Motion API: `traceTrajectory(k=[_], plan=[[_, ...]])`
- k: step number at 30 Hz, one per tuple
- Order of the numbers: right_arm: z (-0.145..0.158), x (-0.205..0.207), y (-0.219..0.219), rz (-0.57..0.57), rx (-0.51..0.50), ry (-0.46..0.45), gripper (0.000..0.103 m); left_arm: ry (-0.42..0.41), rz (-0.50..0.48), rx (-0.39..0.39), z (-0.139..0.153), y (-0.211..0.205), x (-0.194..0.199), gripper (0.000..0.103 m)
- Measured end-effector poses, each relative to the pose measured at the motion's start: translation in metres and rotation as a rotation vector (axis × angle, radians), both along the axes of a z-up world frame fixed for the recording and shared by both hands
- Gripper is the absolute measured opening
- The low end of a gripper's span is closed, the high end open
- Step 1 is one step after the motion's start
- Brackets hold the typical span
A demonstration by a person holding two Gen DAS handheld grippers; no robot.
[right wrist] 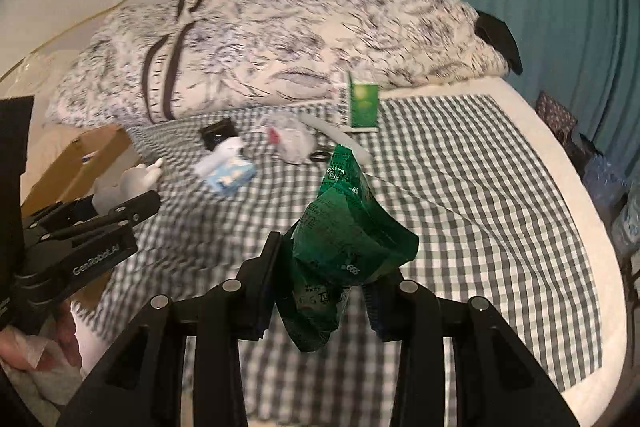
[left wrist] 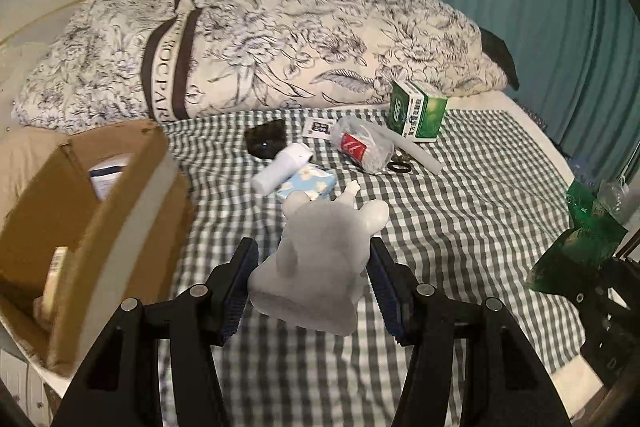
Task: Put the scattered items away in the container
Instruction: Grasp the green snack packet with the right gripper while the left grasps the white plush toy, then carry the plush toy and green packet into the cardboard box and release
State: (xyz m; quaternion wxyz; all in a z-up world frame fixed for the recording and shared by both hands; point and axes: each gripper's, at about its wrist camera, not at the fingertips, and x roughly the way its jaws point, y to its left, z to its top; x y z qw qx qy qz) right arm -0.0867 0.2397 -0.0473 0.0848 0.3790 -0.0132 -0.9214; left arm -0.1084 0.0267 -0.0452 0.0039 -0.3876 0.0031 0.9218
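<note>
My left gripper (left wrist: 314,259) is shut on a grey-white figurine (left wrist: 320,259) and holds it above the checked bed cover, just right of the open cardboard box (left wrist: 120,195). My right gripper (right wrist: 324,259) is shut on a crumpled green packet (right wrist: 344,227), held in the air above the bed; the packet also shows at the right edge of the left wrist view (left wrist: 580,239). Scattered further back lie a white tube (left wrist: 282,167), a blue floral tissue pack (left wrist: 308,183), a crushed clear bottle (left wrist: 362,145), a black object (left wrist: 266,139) and a green carton (left wrist: 418,113).
A rolled floral duvet (left wrist: 260,47) lies across the back of the bed. A teal curtain (left wrist: 540,7) hangs at the right. The box holds a few items. A black ring (left wrist: 400,167) and a white stick (left wrist: 420,155) lie by the bottle.
</note>
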Motion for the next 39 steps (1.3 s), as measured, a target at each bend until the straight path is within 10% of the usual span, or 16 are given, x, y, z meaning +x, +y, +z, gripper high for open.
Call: traceTrajectory(k=[20, 39], plan=[[0.072, 0.054, -0.158, 0.228, 0.037, 0.110, 0.037, 0.105, 0.134, 0.031, 0.068, -0.142, 0.055, 0.057], [0.044, 0.021, -0.333, 0.450, 0.040, 0.032, 0.037, 0.026, 0.324, 0.050, 0.028, -0.299, 0.051, 0.057]])
